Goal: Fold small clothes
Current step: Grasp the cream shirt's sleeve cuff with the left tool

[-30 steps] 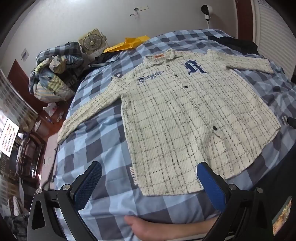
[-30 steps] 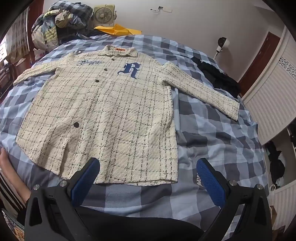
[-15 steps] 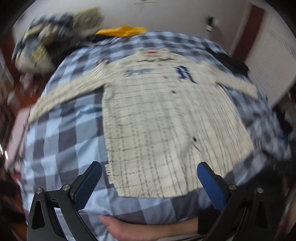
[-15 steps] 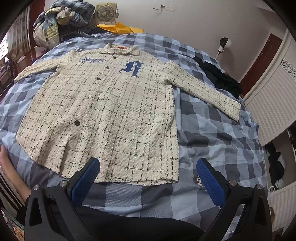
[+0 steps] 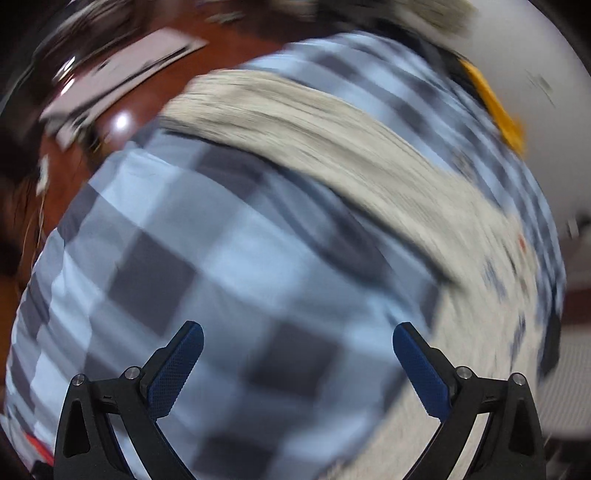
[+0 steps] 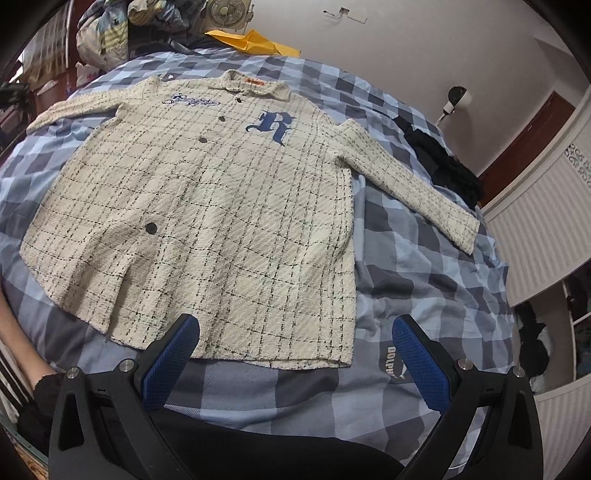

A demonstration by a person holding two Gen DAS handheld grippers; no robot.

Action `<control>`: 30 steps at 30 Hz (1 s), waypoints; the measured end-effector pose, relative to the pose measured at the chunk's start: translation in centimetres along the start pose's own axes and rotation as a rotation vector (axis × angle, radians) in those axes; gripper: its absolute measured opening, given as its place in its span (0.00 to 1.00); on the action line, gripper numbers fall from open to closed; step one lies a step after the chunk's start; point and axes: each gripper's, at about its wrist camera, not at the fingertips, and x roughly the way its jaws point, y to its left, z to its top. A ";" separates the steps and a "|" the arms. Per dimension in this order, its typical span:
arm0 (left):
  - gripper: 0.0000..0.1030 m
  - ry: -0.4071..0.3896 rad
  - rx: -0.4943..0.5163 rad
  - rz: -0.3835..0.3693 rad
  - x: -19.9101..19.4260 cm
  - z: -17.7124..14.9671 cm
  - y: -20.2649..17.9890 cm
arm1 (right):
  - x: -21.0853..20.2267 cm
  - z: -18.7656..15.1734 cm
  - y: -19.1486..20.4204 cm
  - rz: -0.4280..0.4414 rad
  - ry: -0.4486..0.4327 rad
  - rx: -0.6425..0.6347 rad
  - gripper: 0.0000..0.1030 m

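A cream plaid button shirt [image 6: 221, 206] with a blue "R" lies flat, front up, on the blue checked bedspread [image 6: 424, 295], both sleeves spread out. My right gripper [image 6: 295, 354] is open and empty, hovering just before the shirt's bottom hem. In the blurred left wrist view, the shirt's left sleeve [image 5: 314, 140] runs diagonally across the bedspread [image 5: 184, 258]. My left gripper [image 5: 295, 358] is open and empty above bare bedspread, short of the sleeve.
A pile of clothes [image 6: 122, 33], a fan [image 6: 225, 14] and a yellow item [image 6: 255, 40] sit at the bed's far end. A black garment [image 6: 443, 162] lies at the right edge. A brown floor [image 5: 110, 110] lies beyond the bed's left side.
The left gripper has swung fast to the left, now facing the shirt's left sleeve and the bed edge; its view is blurred. The right gripper has barely moved.
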 end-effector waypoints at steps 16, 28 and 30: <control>0.27 -0.135 -0.287 0.082 7.8 13.9 7.8 | 2.7 1.1 0.9 -0.110 0.135 -0.005 0.99; 0.13 -0.420 0.042 0.245 -5.8 12.3 -4.4 | 1.2 1.1 0.0 -0.063 0.071 0.071 0.99; 0.13 -0.484 0.128 0.258 -8.9 11.0 -8.9 | 0.8 0.9 -0.4 -0.045 0.042 0.100 0.99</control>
